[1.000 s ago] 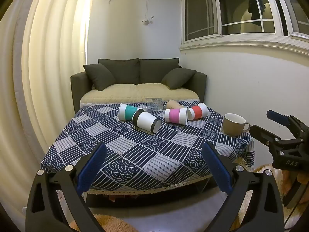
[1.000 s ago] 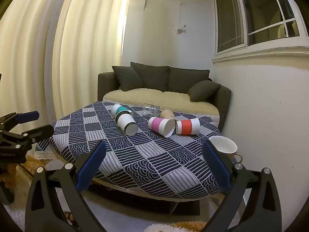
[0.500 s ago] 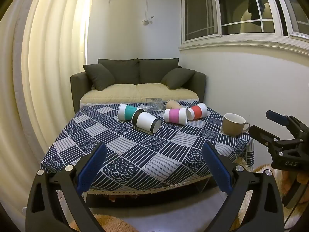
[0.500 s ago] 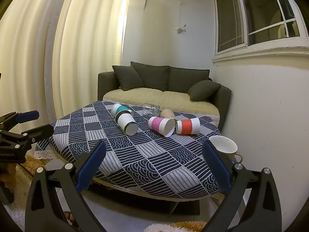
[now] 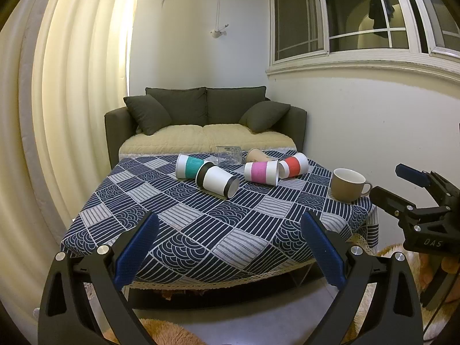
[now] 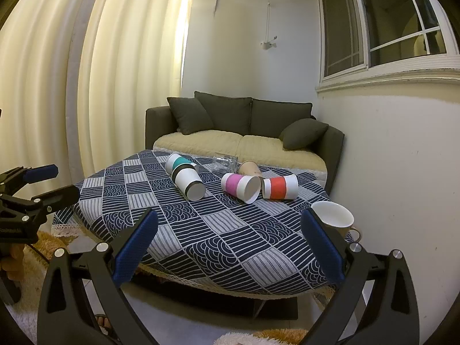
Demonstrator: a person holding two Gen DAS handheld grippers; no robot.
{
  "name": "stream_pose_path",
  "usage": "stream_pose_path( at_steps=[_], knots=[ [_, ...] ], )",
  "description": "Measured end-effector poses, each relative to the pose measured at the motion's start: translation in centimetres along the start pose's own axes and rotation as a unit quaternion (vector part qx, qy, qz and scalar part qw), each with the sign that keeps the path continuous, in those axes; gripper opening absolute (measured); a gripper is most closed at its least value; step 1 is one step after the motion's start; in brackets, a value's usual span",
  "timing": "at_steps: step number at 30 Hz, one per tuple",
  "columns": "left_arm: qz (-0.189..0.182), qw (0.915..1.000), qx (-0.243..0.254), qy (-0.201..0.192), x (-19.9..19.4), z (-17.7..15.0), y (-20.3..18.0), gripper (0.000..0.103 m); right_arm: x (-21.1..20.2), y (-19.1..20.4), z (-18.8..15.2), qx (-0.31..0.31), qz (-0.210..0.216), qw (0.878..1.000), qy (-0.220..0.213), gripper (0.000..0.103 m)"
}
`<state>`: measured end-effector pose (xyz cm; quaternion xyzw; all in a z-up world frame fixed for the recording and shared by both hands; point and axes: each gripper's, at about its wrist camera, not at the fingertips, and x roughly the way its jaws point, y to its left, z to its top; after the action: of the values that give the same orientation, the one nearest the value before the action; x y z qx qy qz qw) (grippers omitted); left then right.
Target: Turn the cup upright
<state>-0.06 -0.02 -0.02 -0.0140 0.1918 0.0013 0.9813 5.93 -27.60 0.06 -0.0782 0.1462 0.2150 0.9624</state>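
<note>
Patterned tablecloth [image 5: 184, 230] w/ tipped cups [image 5: 217, 179]; "DAS" on right gripper [image 5: 414, 189]; both grippers [image 5: 227, 247] spread wide, empty.

1. A home living room: a dark sofa [image 5: 205, 123] with cushions stands against the wall, far beyond the fingers.
2. Curtains [image 5: 72, 115] hang left; a window [image 5: 359, 17] sits upper right.
3. A cloth-covered table [image 5: 172, 230] stands ahead.

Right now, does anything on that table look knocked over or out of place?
Yes. Four banded paper cups, teal, black, pink and red, lie on their sides, as do a clear glass and a tan cup behind. Only the mug stands upright.
</note>
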Motion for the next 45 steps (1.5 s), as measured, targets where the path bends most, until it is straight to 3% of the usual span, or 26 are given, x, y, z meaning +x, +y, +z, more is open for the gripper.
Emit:
stream_pose_path(
  at_steps=[45],
  knots=[
    [0.000,1.0000,0.003,0.005,0.24,-0.24,-0.34,0.096,0.27,0.35,-0.14,-0.001,0.000,1.000,0.006,0.098]
  ],
)
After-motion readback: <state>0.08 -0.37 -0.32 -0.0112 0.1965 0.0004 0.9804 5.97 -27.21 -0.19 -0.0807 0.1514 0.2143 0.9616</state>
